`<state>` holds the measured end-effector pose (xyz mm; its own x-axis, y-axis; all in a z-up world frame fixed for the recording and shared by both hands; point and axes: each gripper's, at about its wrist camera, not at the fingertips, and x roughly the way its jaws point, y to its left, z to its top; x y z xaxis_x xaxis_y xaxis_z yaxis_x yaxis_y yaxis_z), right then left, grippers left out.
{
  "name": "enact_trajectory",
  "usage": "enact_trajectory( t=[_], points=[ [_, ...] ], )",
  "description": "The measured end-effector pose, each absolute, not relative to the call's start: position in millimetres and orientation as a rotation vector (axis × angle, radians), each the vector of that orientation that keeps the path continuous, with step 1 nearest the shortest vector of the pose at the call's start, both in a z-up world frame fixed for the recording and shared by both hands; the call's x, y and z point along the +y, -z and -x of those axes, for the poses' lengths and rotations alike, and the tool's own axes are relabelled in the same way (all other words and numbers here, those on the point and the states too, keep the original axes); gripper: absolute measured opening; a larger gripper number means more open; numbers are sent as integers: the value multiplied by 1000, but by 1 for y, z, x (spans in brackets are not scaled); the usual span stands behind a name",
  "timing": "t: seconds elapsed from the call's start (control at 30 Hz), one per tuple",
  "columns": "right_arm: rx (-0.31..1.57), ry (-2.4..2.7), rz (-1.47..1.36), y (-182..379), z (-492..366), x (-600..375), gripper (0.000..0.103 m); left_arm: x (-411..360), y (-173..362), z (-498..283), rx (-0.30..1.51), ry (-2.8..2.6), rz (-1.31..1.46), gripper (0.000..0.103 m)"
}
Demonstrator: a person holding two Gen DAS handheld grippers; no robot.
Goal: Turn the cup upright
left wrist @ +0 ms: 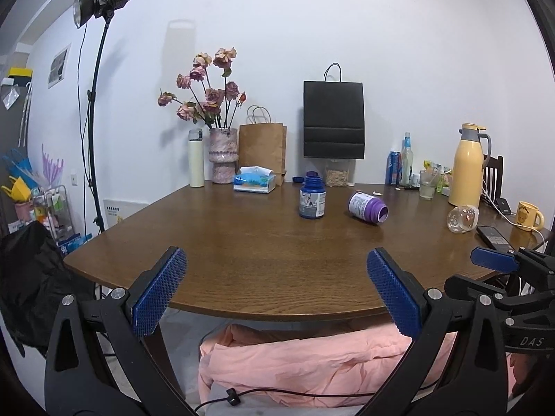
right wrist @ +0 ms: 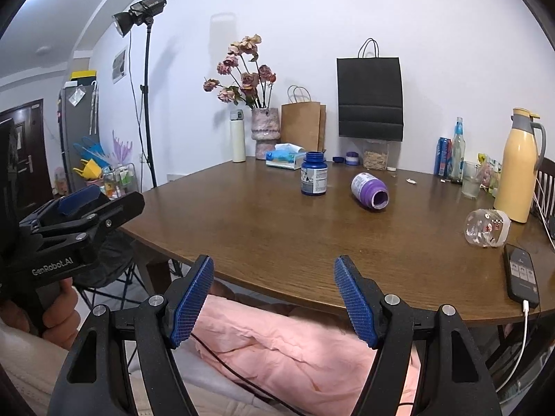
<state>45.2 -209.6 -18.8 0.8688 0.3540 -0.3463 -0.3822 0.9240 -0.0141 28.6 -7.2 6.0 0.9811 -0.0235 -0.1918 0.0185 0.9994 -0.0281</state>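
Observation:
A clear glass cup (left wrist: pixel 463 220) with a printed pattern lies on its side at the right of the brown table (left wrist: pixel 242 260); it also shows in the right wrist view (right wrist: pixel 487 227). My left gripper (left wrist: pixel 276 289) is open and empty, held at the table's near edge, far from the cup. My right gripper (right wrist: pixel 274 300) is open and empty, also at the near edge, left of the cup. The right gripper's blue tip shows at the right of the left wrist view (left wrist: pixel 492 259).
A purple bottle (right wrist: pixel 370 192) lies on its side mid-table next to an upright blue bottle (right wrist: pixel 314 177). A phone (right wrist: pixel 522 275) on a cable lies near the cup. A yellow jug (right wrist: pixel 518 166), yellow mug (left wrist: pixel 528 215), glass, bottles, bags, vase and tissue box line the back.

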Motion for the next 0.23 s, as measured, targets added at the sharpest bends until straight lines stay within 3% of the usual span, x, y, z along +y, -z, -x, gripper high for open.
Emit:
enact_trajectory(
  t=[0.23],
  points=[
    [341,-378,85,18,-45,-213,77,-7,-8,-28,188,38,33,103]
  ],
)
